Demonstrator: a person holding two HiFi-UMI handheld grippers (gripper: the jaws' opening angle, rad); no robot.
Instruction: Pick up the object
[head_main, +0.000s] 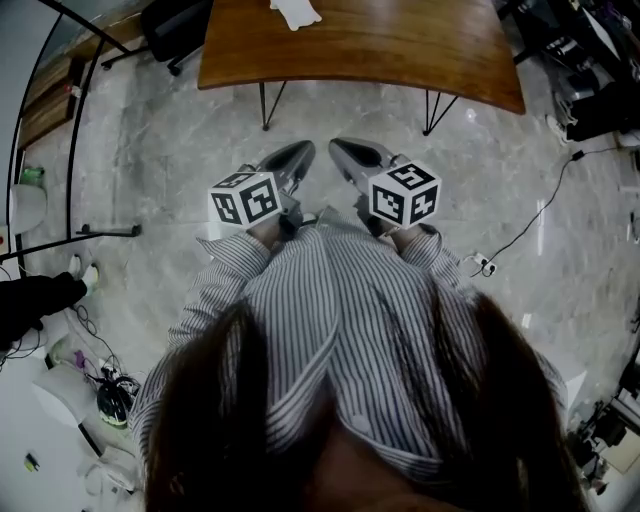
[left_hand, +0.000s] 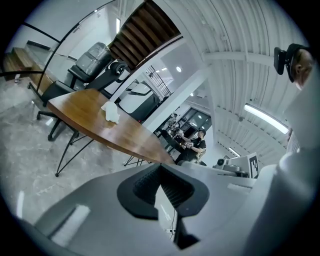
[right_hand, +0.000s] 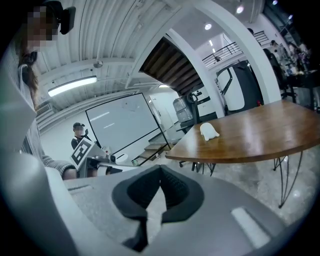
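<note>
A small white object (head_main: 295, 12) lies on the far side of a curved wooden table (head_main: 400, 50) with thin black legs. I hold both grippers side by side close to my chest, out over the floor and well short of the table. The left gripper (head_main: 303, 150) and the right gripper (head_main: 340, 148) both point toward the table, jaws shut and empty. In the left gripper view the white object (left_hand: 110, 111) sits on the table (left_hand: 80, 107) far beyond the closed jaws (left_hand: 160, 167). The right gripper view shows the object (right_hand: 209, 131) beyond its closed jaws (right_hand: 160, 170).
The floor is grey marble (head_main: 150, 130). A black office chair (head_main: 175, 30) stands at the table's left end. A black cable (head_main: 540, 215) runs across the floor on the right. A black railing (head_main: 70, 120) and clutter line the left. A person (left_hand: 195, 145) stands far behind the table.
</note>
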